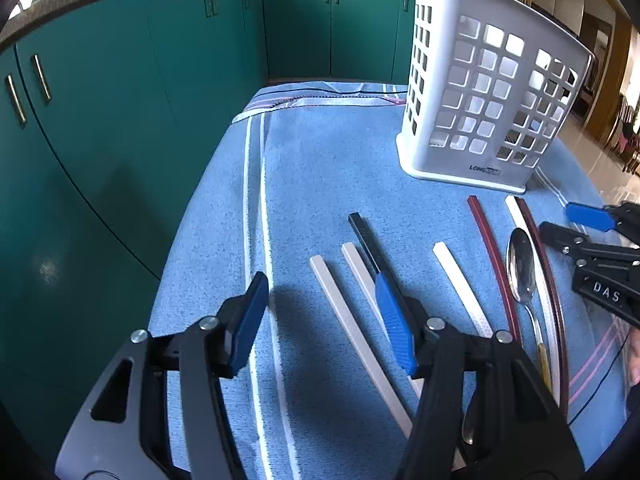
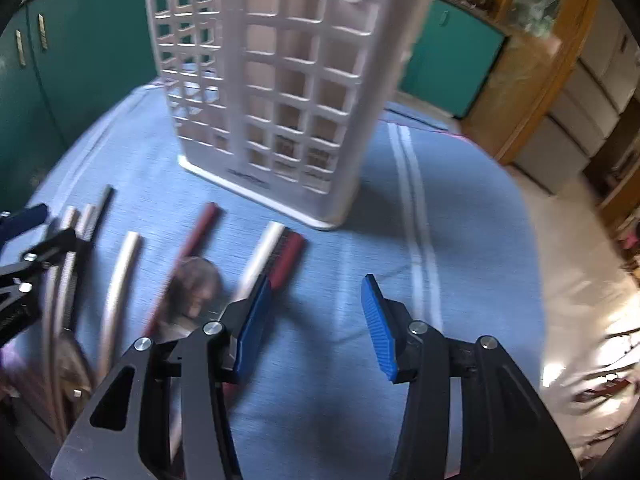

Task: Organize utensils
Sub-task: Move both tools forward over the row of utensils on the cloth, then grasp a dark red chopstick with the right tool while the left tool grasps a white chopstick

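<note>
Left wrist view: the left tongs (image 1: 324, 316) are hovering wide apart and gripping nothing over the blue terry cloth (image 1: 320, 168) that is covering the bench. Flat white sticks (image 1: 352, 336), a black stick (image 1: 370, 246), dark red sticks (image 1: 494, 260) and a shiny metal spoon (image 1: 520, 268) are lying side by side near the front edge. Behind them the white plastic lattice basket (image 1: 484, 92) is standing upright. At far right the right tongs (image 2: 316, 320) are gaping wide, holding nothing.

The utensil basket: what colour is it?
White utensil basket, with a grid of square holes; clearest in the left wrist view.
</note>
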The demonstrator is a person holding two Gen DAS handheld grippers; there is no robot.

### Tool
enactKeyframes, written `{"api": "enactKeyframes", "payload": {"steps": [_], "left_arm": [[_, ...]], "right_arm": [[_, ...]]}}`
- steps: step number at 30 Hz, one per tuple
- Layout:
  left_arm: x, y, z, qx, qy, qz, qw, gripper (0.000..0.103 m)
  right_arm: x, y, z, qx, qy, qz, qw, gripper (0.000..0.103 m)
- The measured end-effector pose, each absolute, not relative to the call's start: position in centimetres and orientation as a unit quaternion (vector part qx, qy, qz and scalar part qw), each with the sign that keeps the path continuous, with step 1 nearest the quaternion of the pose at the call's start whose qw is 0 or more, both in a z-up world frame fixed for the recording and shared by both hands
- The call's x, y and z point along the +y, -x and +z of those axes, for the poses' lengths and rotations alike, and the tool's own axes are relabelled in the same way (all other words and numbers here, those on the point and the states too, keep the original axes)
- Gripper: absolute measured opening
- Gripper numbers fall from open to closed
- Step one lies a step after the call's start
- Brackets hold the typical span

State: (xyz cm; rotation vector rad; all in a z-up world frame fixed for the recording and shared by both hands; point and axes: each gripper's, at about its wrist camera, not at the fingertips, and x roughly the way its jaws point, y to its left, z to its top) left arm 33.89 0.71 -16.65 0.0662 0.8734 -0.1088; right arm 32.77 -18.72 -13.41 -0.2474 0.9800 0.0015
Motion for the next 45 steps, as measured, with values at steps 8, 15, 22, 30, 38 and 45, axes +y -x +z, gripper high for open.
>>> {"api": "enactKeyframes", "payload": {"steps": [8,15,22,30,38,45], "left_arm": [[1.3,-34.2,-16.8,0.424,-0.016,-0.044,0.904,0.057],[1.3,-34.1,-17.0,0.422,-0.016,-0.042,0.906,0.063],[1.2,-34.0,-17.0,0.421,-0.017,-0.043,0.906,0.066],[0.8,-33.7,-17.0,0.42,-0.027,-0.043,0.906,0.066],[0.7,-33.4,-16.7,0.427,-0.011,-0.079,0.901,0.029],[2.5,-33.6,-16.3,0.435,0.03,-0.078,0.896,0.059]], "right_arm": [[-19.7,-32.9,-12.2,0.487,0.045,0.04,0.871,0.047],[-16.7,-33.9,-12.5,0.508,0.074,0.021,0.858,0.048],[-18.8,-35.1,-12.4,0.525,0.037,0.023,0.85,0.047],[-15.8,-35.8,-14.3,0.535,0.045,0.034,0.843,0.012],[-17.6,-33.2,-14.5,0.535,0.018,0.008,0.844,0.006],[-19.1,-31.7,-14.8,0.533,0.014,0.003,0.846,0.019]]}}
